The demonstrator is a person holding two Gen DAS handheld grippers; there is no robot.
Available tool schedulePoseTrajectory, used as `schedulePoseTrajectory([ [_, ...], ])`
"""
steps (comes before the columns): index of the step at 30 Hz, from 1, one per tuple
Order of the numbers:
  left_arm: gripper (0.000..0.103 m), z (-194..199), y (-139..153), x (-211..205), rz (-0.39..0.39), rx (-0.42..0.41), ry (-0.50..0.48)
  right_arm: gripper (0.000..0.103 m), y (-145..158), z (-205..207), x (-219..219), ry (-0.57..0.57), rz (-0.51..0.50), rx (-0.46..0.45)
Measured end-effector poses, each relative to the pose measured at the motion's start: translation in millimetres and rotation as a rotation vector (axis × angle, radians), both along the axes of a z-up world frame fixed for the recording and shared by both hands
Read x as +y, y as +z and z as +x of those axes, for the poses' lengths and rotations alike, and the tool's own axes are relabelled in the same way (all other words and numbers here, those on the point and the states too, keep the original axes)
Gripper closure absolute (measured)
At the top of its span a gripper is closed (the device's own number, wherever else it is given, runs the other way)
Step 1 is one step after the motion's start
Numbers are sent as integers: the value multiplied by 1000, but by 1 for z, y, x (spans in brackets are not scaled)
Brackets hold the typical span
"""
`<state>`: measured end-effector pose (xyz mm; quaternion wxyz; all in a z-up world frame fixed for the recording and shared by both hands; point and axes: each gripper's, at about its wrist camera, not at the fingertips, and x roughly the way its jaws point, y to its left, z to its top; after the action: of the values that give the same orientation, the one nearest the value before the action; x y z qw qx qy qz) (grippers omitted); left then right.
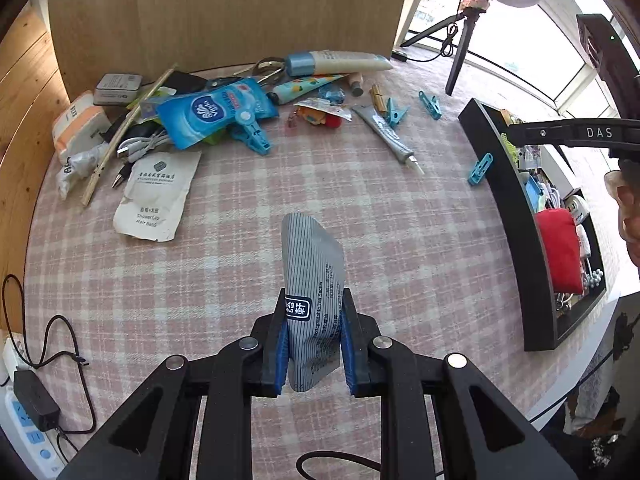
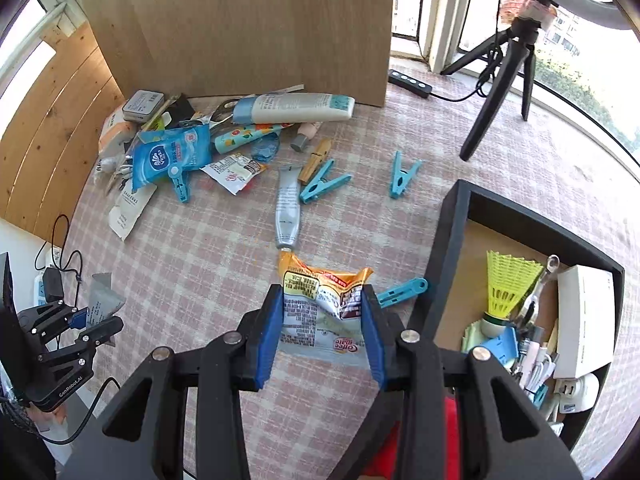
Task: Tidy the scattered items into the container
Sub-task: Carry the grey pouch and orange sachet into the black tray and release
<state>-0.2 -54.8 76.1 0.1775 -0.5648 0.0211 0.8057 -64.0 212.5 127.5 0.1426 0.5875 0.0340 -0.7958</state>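
Note:
My left gripper (image 1: pixel 314 294) is shut on a grey striped tea sachet (image 1: pixel 310 252), held upright above the pink checked cloth. In the right wrist view that same left gripper (image 2: pixel 86 320) shows at the far left with the sachet (image 2: pixel 105 298). My right gripper (image 2: pixel 321 290) is shut on a crumpled orange-and-white Coffee mate packet (image 2: pixel 316 320), just left of the black container (image 2: pixel 444 248). The container (image 1: pixel 500 168) holds a red pouch, a yellow shuttlecock (image 2: pixel 506 284) and chargers. Scattered items lie at the back: a blue tissue pack (image 1: pixel 208 114), a cream tube (image 1: pixel 344 60), a grey tube (image 2: pixel 288 208) and blue pegs (image 2: pixel 402 178).
A wooden board (image 1: pixel 224 12) stands behind the pile. A ring-light tripod (image 2: pixel 496 80) stands at the back right. A power strip (image 1: pixel 28 432) with cables lies off the cloth's left edge. A white shower-cap sachet (image 1: pixel 156 200) lies left of centre. A blue peg (image 2: pixel 402 290) rests against the container's wall.

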Motion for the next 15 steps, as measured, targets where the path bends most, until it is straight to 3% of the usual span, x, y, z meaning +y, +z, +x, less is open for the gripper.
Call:
schedulePoseTrajectory([
  [3,83,10,22,48,9,-5,-61,67,6,13,44,-74,17,0],
  [15,82,32,58,210,94,9,-382,66,6,95,190,-398,-4,-2],
])
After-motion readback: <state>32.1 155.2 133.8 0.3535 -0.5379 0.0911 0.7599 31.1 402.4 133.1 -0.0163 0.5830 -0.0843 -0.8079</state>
